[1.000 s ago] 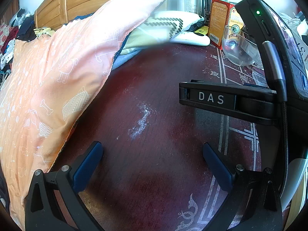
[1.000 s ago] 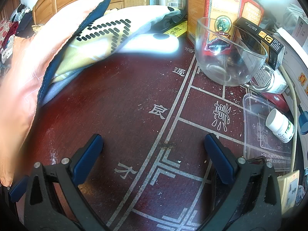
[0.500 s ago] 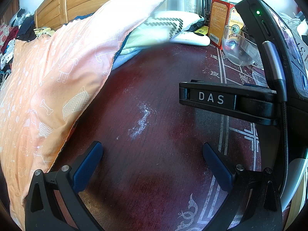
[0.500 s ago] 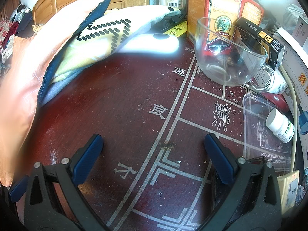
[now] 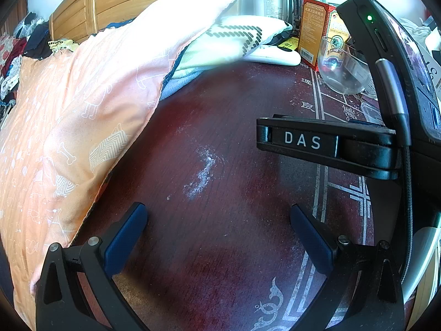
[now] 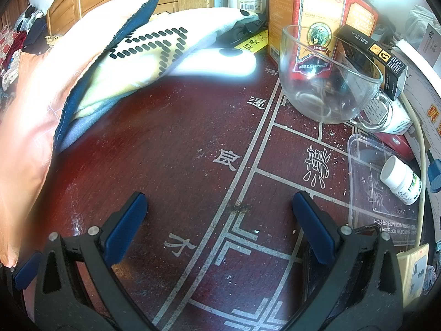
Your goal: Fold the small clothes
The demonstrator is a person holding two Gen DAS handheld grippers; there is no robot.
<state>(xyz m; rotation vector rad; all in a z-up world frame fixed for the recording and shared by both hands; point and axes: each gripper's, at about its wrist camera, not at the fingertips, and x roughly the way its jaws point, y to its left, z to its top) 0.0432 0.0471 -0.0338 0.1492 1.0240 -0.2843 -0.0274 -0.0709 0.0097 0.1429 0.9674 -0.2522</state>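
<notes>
bright backlight | glare on pillow | fisheye edges blurred

The peach cloth with white dog and bone prints lies spread at nine o'clock, its edge hanging over the dark red surface. Under it, toward twelve o'clock, a pale yellow-green cloth with rows of black dashes lies bunched on top of a blue-grey cloth.

We see the left gripper and the right gripper side by side, jaws spread wide, holding nothing.
</notes>
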